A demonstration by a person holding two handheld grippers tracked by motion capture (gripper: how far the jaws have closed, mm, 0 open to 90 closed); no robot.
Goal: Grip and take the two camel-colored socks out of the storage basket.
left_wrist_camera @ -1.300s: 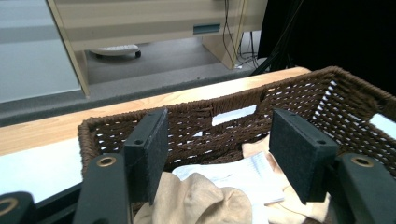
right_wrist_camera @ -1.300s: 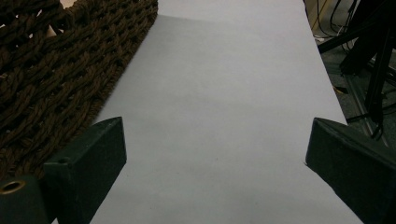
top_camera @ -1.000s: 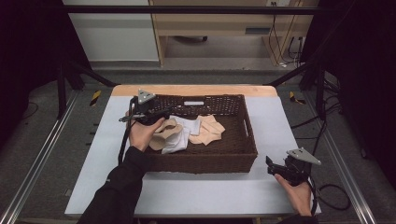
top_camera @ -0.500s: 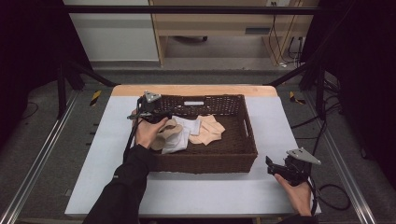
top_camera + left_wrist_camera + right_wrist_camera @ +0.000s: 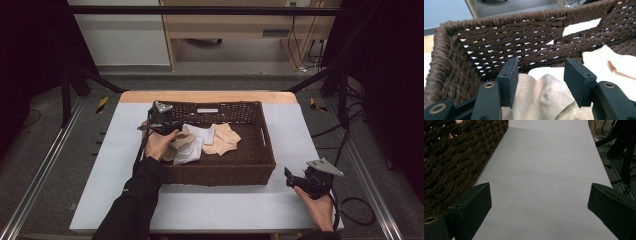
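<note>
A brown wicker basket point(image 5: 267, 145) stands mid-table with a beige cloth point(image 5: 182, 142), a white cloth point(image 5: 197, 142) and a peach cloth point(image 5: 225, 140) inside. My left gripper point(image 5: 164, 126) is lowered into its back left corner. In the left gripper view that gripper point(image 5: 541, 80) is open and its jaws have just been closing, with a hump of the beige cloth point(image 5: 541, 100) between them and the basket's wall point(image 5: 499, 45) close behind. My right gripper point(image 5: 292, 177) rests at the front right, off the basket's corner. It stands wide open point(image 5: 539, 202) over bare table.
The grey-white table top point(image 5: 220, 205) has free room in front of the basket and on both sides. The basket's front right corner point(image 5: 454, 157) lies just left of the right gripper. Dark frame rails and cables run along the table's outer edges.
The left gripper has shifted a little to the right and sunk lower into the basket, onto the beige cloth. The right hand and gripper have kept still.
</note>
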